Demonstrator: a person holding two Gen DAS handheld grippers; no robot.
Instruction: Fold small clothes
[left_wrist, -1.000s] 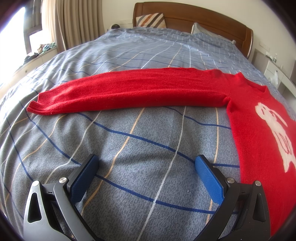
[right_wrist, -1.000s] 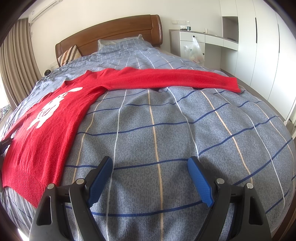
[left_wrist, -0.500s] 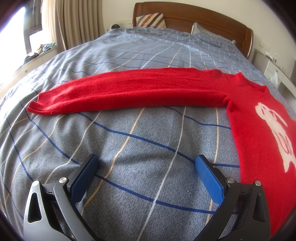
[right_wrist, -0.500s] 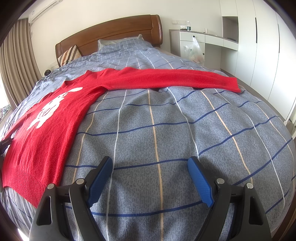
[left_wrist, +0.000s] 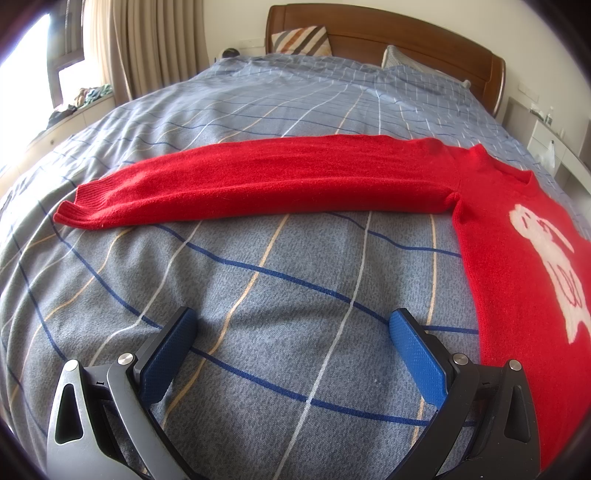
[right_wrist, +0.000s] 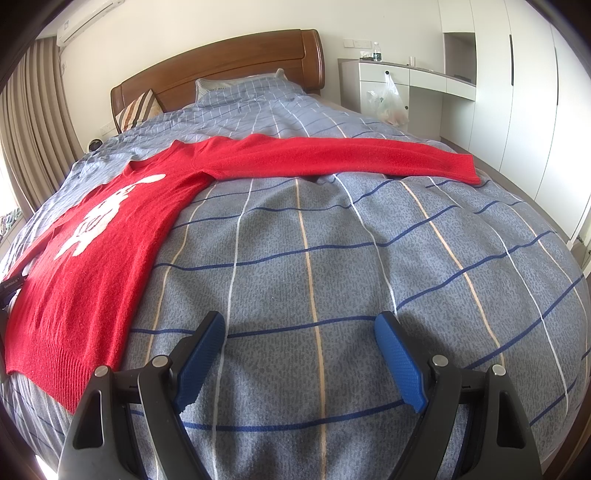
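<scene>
At the bottom of the left wrist view, the left gripper (left_wrist: 291, 325) is showing two blue, finely textured pads (left_wrist: 415, 354) mounted on black, curving finger arms. Round silver screws (left_wrist: 125, 359) are glinting at the joints, and teardrop-shaped cut-outs are piercing the outer links. Along the lower edge of the right wrist view, the right gripper (right_wrist: 299, 328) is displaying the same build: blue pads (right_wrist: 397, 360), black arms, silver screws (right_wrist: 439, 360).
</scene>
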